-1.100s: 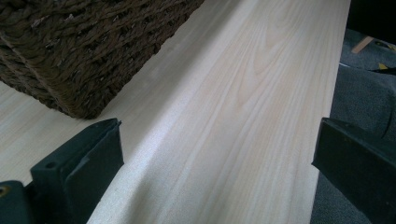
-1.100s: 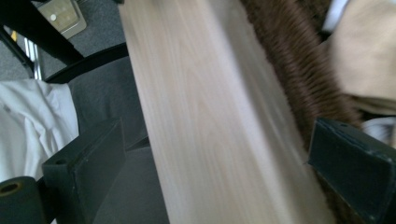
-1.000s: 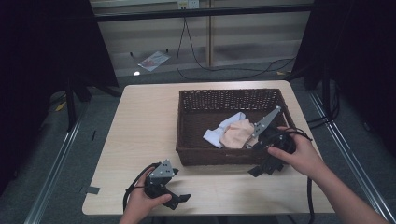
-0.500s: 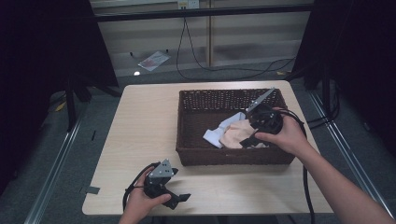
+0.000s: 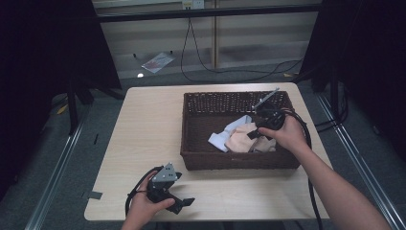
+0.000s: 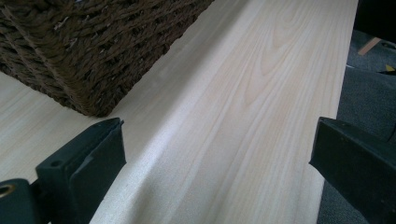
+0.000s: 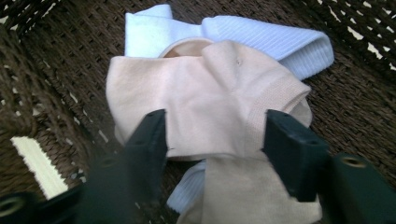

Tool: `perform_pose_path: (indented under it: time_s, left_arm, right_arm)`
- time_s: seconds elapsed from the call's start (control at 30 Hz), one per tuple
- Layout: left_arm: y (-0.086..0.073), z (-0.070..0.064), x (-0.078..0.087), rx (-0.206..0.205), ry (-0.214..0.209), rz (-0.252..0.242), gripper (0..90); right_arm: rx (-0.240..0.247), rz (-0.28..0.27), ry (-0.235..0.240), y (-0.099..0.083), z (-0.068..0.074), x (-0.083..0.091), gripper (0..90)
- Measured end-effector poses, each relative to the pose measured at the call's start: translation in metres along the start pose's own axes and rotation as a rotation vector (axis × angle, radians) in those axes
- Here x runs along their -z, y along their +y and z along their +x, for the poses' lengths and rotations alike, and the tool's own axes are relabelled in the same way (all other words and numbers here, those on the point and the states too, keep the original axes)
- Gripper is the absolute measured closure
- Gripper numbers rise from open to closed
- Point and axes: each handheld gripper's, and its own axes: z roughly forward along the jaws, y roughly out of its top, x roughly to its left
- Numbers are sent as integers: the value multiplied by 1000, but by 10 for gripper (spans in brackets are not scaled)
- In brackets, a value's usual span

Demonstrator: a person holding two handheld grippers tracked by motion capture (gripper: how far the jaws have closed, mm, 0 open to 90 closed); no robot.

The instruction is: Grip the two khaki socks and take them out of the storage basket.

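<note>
Two hand-held grippers at a pale wooden table (image 5: pixel 143 124), one resting near the front edge, one reaching into a wicker basket (image 5: pixel 230 160).

Nearest, the left gripper (image 5: pixel 179 203) lies on the bare wood grain by the front edge, jaws spread wide with nothing between them, the basket's corner (image 6: pixel 88 60) just beyond. Farther in, the right gripper (image 5: pixel 253 135) dips inside the dark woven basket, jaws open on either side of a peach sock (image 7: pixel 210 107) that lies over a white sock (image 7: pixel 261 35); whether they touch it I cannot tell. Beyond the table, grey floor (image 5: pixel 158 79) carries black cables (image 5: pixel 230 76) and a scrap of paper (image 5: pixel 156 61), with dark curtains (image 5: pixel 43 57) at both sides.
</note>
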Motion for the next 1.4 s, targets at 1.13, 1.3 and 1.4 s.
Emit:
perform_pose_path:
  time_s: [1.13,1.3,1.4]
  left_arm:
    - [1,0,-3,-8,-21,-8,27]
    - [0,1,-1,-5,-18,-5,29]
    - [0,1,0,-5,-16,-6,29]
  right_arm:
    - [17,26,46,5,-9,-33,599]
    - [61,81,108,8,0,-51,603]
    - [80,98,115,9,4,-55,646]
